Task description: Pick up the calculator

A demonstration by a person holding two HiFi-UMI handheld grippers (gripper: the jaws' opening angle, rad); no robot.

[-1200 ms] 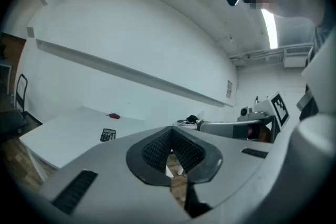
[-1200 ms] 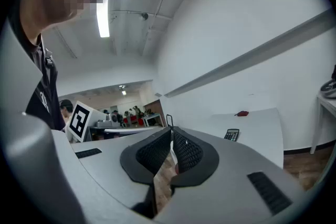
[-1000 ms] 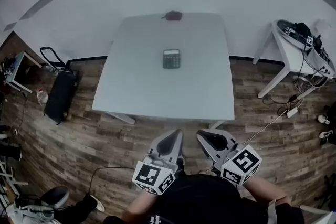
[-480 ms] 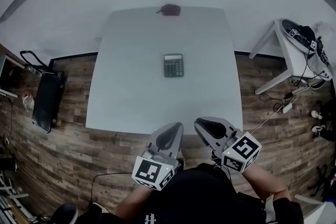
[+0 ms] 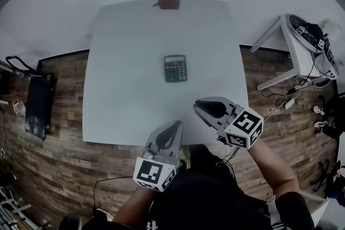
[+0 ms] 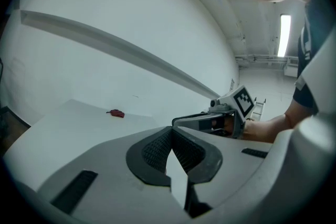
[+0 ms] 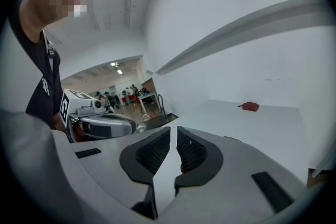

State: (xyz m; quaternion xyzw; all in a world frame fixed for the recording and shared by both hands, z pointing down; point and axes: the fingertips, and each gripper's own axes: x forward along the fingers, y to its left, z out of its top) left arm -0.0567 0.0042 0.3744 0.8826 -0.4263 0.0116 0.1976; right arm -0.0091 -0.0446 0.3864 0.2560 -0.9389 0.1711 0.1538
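Fingers (image 6: 156, 153) of the grey left gripper (image 6: 171, 131) and grey right gripper (image 7: 173, 130) are clenched, empty. Only the head view shows the dark rectangular calculator (image 5: 176, 68) lying mid white square table (image 5: 124, 62), apart from both. Gripper views catch a small red object (image 6: 116, 113).

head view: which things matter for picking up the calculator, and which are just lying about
Job: dark rectangular calculator, white square table, left gripper, right gripper.
Lying about: small red object at the table's far edge, black bag at left, white side table.
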